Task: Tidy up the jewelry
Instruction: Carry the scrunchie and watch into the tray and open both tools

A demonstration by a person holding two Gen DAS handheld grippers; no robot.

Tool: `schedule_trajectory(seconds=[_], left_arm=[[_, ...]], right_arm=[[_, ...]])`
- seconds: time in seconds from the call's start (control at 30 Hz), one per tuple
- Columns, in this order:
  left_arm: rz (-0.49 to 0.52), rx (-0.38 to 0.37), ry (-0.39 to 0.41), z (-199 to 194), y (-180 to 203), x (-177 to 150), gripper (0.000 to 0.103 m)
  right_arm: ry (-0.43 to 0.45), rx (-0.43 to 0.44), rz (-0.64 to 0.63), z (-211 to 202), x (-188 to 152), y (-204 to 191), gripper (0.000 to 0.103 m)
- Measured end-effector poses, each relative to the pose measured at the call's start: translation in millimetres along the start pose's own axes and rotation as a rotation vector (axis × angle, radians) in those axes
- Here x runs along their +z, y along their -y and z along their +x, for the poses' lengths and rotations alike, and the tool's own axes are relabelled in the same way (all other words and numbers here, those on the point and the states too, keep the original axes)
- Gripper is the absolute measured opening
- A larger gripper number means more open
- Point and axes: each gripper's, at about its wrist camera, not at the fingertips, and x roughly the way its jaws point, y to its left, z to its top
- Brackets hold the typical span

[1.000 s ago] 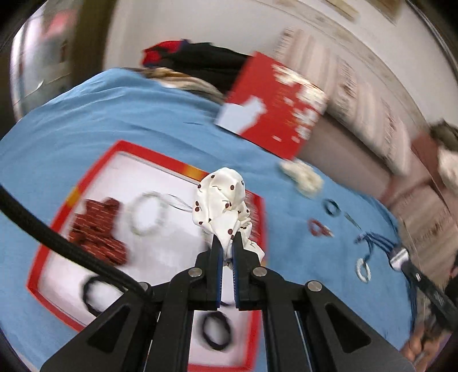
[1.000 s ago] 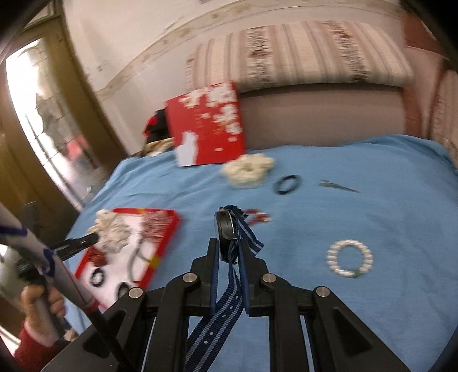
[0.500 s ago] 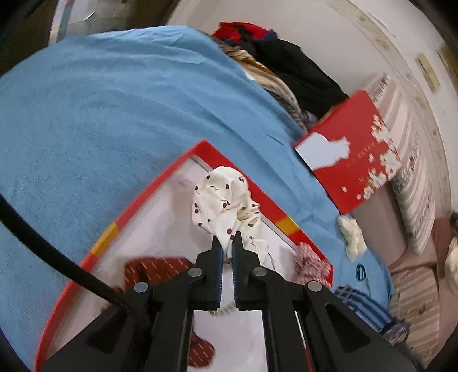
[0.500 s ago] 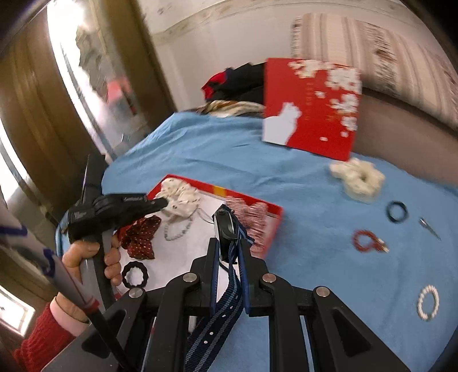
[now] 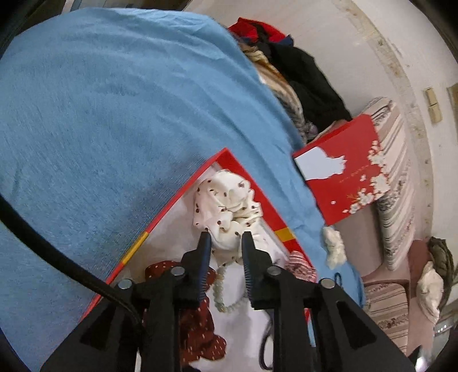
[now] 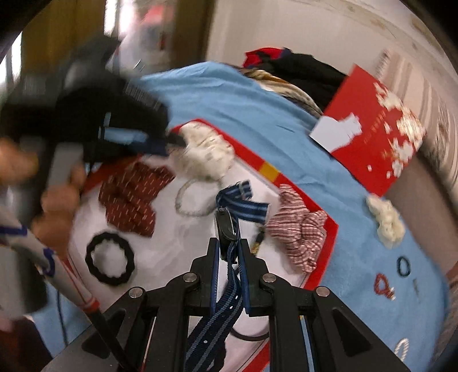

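Your left wrist view is decently sharp and evenly lit, soft indoor light with no harsh shadows. The right wrist view is much messier: the left gripper (image 6: 174,140) and your hand (image 6: 54,211) smear into motion blur, and bright glare blows out the doorway (image 6: 148,25). Both fisheyes bend hard at the dark corners.

Right claw (image 6: 229,250) grips a blue striped watch (image 6: 227,226) above the red tray (image 6: 329,229).
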Motion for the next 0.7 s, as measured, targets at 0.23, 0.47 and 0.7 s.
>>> schedule_trajectory(seconds=[0.23,0.47,0.7], left_arm=[[0.014,0.005,0.074,-30.7,-2.7,1.8,0.032],[-0.006,0.065,0.096,-39.0,-21.0,4.2,0.032],[0.013,0.083,0.103,-43.6,-20.5,1.5,0.032]], right_arm=[[-0.028,-0.051,-0.156,5.8,-14.1,-43.5,0.014],[-0.028,-0.041,-0.205,1.2,-15.6,-61.9,0.017],[-0.015,0.023,-0.122,-21.0,-14.4,-57.0,0.041]])
